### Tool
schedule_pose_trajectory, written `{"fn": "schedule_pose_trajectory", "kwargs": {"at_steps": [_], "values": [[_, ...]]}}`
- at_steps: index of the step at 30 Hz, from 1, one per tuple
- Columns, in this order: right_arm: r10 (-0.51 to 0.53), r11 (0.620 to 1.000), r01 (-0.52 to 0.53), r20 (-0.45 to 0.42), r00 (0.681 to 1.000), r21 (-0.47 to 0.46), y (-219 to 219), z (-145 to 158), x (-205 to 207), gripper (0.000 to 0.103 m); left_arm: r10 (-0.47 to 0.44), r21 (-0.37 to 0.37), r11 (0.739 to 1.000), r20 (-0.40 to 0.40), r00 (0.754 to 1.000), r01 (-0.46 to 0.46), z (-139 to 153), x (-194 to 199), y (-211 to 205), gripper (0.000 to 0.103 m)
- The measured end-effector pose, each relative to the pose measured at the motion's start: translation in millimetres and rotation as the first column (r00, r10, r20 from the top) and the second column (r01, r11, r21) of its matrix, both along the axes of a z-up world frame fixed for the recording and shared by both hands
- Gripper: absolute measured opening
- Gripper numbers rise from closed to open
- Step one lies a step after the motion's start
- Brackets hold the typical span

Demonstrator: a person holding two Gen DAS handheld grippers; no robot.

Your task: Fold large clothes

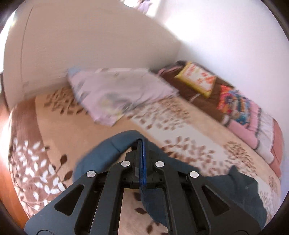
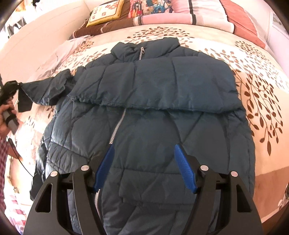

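A dark teal quilted puffer jacket (image 2: 153, 112) lies front up on the bed, zipper showing, with one sleeve folded across the chest. My right gripper (image 2: 144, 151) hovers open just above the jacket's lower front, holding nothing. My left gripper (image 1: 141, 142) is shut on the cuff of the other sleeve (image 1: 112, 150) and holds it lifted off the bedspread. In the right wrist view the left gripper (image 2: 17, 85) is at the far left, pulling that sleeve (image 2: 48, 88) out sideways.
The bedspread (image 2: 252, 86) is cream with brown leaves. Pillows and cushions (image 2: 162, 12) line the headboard end. A folded pale lilac cloth (image 1: 119, 92) lies near the wall. A wooden bed edge (image 1: 7, 162) is at the left.
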State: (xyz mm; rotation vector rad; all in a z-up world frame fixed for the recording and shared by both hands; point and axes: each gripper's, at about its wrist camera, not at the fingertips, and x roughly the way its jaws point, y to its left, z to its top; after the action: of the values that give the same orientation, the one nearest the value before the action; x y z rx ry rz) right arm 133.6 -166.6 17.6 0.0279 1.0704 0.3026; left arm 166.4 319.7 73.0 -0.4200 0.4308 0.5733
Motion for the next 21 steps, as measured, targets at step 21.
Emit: {"fn": "schedule_pose_trajectory", "kwargs": {"at_steps": [21], "values": [[-0.14, 0.984, 0.14, -0.008, 0.99, 0.106, -87, -6, -25, 0.068, -0.74, 0.075, 0.586, -0.354, 0.571, 0.807, -56, 34, -355, 0.006]]}}
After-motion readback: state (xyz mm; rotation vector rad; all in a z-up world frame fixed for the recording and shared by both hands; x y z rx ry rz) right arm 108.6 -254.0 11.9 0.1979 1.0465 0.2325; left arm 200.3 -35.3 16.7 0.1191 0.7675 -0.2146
